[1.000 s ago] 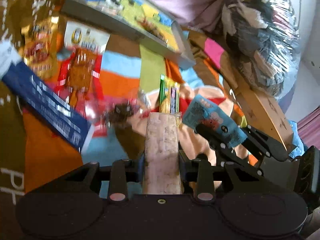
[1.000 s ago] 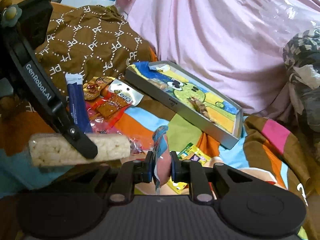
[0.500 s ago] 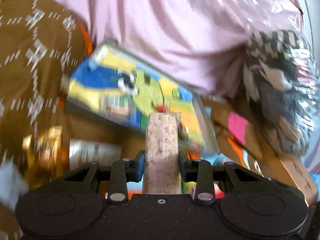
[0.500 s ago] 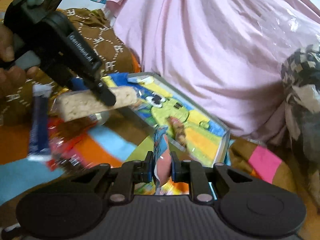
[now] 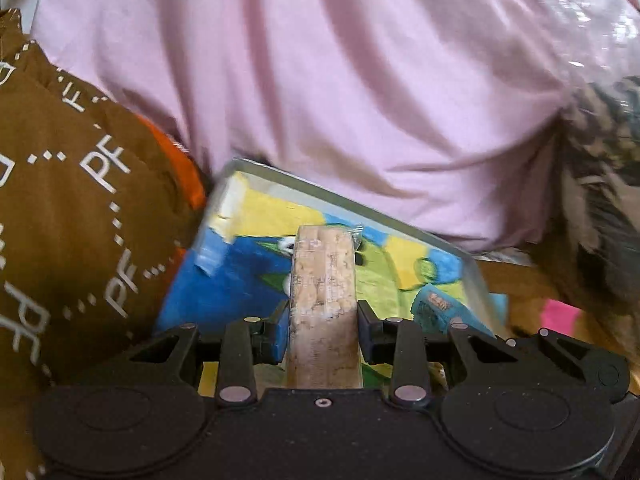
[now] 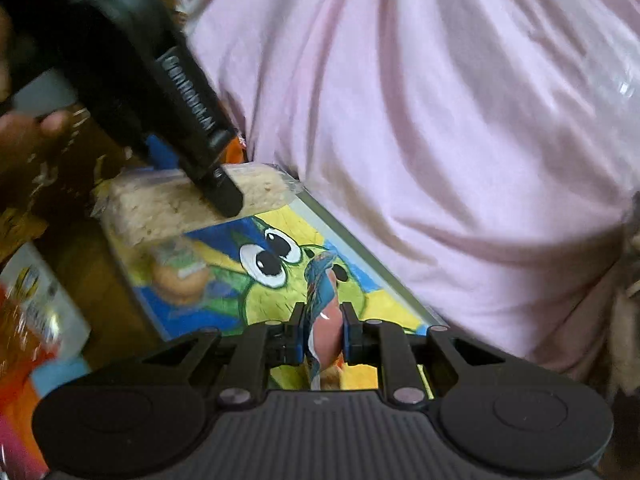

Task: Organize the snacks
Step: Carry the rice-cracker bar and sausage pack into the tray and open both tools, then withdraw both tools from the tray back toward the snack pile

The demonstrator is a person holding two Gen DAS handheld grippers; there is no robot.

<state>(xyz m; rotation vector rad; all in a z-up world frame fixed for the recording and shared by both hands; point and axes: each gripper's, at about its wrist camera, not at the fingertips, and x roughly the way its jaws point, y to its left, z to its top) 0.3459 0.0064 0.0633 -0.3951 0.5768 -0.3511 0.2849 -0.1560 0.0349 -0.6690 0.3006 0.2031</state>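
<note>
My left gripper [image 5: 323, 316] is shut on a pale puffed-rice bar [image 5: 323, 280] in clear wrap and holds it above the grey tray [image 5: 360, 206] with a cartoon picture on its floor. In the right wrist view the bar [image 6: 192, 200] hangs over the tray's far left corner, under the left gripper [image 6: 224, 196]. My right gripper [image 6: 323, 328] is shut on a blue and pink snack packet [image 6: 322, 296] above the tray's rim [image 6: 352, 232]. That blue packet [image 5: 444, 308] also shows in the left wrist view. A small wrapped snack [image 6: 180, 272] lies in the tray.
A pink sheet-covered bulk [image 5: 360, 80] rises right behind the tray. A brown patterned cushion [image 5: 72, 220] lies left of it. Loose snack packets [image 6: 32, 312] lie on the colourful blanket at the left. A dark patterned bundle [image 5: 600, 200] sits at the right.
Both grippers have moved forward from the blanket to over the tray, each still holding its snack. The left gripper has gone towards the tray's far left corner.
</note>
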